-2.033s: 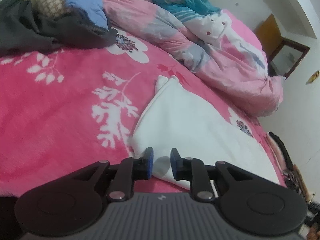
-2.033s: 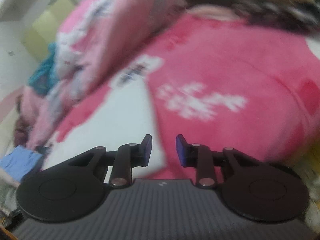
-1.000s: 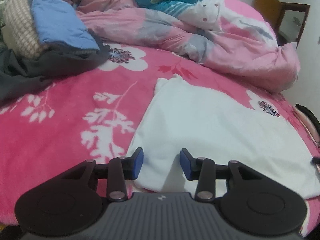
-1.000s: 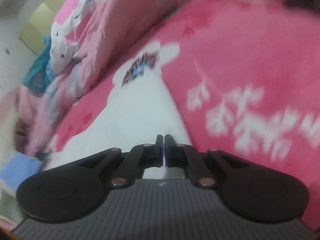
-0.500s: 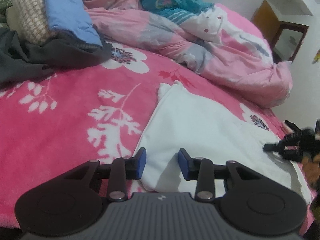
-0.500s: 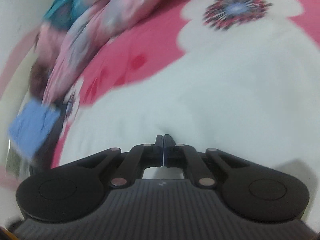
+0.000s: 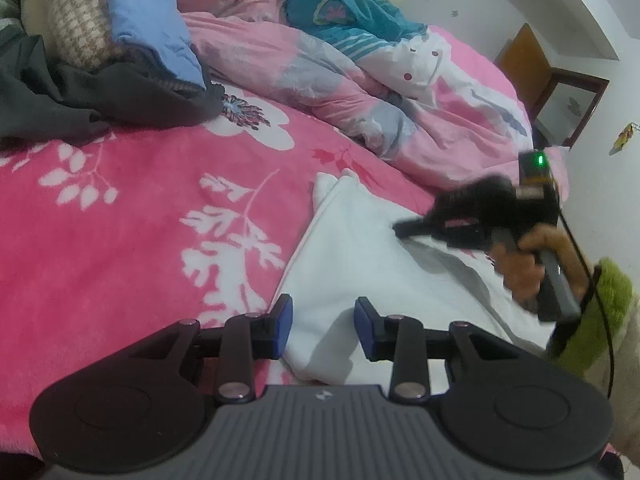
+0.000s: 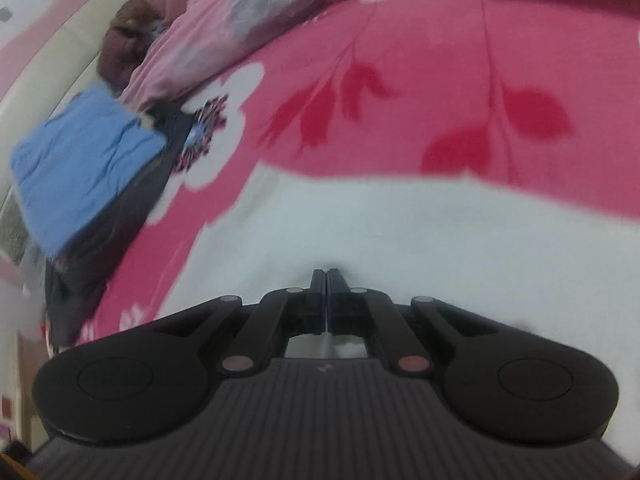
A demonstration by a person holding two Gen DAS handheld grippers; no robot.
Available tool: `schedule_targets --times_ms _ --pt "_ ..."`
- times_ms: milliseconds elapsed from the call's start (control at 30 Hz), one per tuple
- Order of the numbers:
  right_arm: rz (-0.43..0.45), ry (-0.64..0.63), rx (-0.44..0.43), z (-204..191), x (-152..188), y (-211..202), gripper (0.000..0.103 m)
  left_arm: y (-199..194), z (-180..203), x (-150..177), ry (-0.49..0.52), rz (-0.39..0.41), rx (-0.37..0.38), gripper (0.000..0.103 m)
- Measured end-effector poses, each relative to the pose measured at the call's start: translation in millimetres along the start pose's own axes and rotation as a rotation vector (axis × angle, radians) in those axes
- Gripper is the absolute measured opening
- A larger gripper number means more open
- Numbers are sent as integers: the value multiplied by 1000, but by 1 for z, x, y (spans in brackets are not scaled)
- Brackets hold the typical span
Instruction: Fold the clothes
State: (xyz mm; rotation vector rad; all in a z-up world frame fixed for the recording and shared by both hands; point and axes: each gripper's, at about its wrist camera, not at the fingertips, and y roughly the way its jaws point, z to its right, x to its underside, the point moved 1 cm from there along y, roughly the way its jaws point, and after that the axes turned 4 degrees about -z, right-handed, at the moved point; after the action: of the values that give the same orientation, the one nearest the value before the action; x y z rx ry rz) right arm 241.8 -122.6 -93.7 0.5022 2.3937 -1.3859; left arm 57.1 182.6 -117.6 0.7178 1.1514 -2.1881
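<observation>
Softly draped, the white garment (image 7: 360, 264) lies flat on the bed's pink floral blanket (image 7: 120, 220), toward the bed's near edge and its right side. It looks light, limp and plush, so it should sag wherever it is lifted; its hems and corners are the likely places to take hold. The left tongs (image 7: 323, 326) stand well apart, straddling the garment's near corner and holding nothing. The right tongs (image 8: 325, 296) are closed flush over the white cloth's middle; whether a fold is pinched between them I cannot tell. To the left of the garment the blanket lies bare, giving room to swing cloth over. The rumpled pink duvet (image 7: 360, 88) crowds the far edge, and a heap of dark and blue clothes (image 7: 120, 72) fills the far-left corner.
</observation>
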Motion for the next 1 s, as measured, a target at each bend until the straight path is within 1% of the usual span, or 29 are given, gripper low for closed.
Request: schedule_targets --times_ms 33,100,167,300,400,467,500,567,667,733,767,833,900,933,967,1000 --pt "15 -43 -10 -10 -1 -5 5 0 -2 0 -7 1 9 36" --pt "11 -124 -28 -28 -5 -3 5 0 -5 0 -22 1 22 36" --pt "-19 -163 -54 -40 -9 12 5 0 -5 0 -21 0 21 36" --pt "-22 -40 -103 -37 -34 47 3 0 -2 0 -13 -4 11 36" --pt "-21 59 -140 -34 -53 74 5 -2 -2 -1 -21 1 5 36" --pt "-12 133 -195 -24 -53 58 5 -6 -3 -1 -44 19 5 36" --pt "-1 147 -215 -18 -48 40 5 -8 -3 -2 -55 28 5 37" --pt "31 159 -243 -4 -34 -2 5 -17 -5 -2 -75 74 8 42" --pt "105 157 -256 26 2 -73 5 -29 -5 -6 -81 130 12 42" --pt "134 171 -261 45 31 -111 5 -30 4 -10 -56 142 22 42" --pt "133 169 -245 55 49 -123 5 -31 8 -13 -43 147 27 42" --pt "135 152 -189 70 87 -131 5 -23 24 -18 -24 144 49 42" --pt "121 189 -163 93 124 -128 5 -14 40 -22 -6 140 72 42" --pt "128 221 -120 106 139 -128 5 -7 47 -23 8 134 84 42" --pt "139 254 -68 121 153 -128 0 1 54 -23 21 118 84 41" --pt "173 288 -62 136 163 -135 0 10 57 -23 28 95 69 41"
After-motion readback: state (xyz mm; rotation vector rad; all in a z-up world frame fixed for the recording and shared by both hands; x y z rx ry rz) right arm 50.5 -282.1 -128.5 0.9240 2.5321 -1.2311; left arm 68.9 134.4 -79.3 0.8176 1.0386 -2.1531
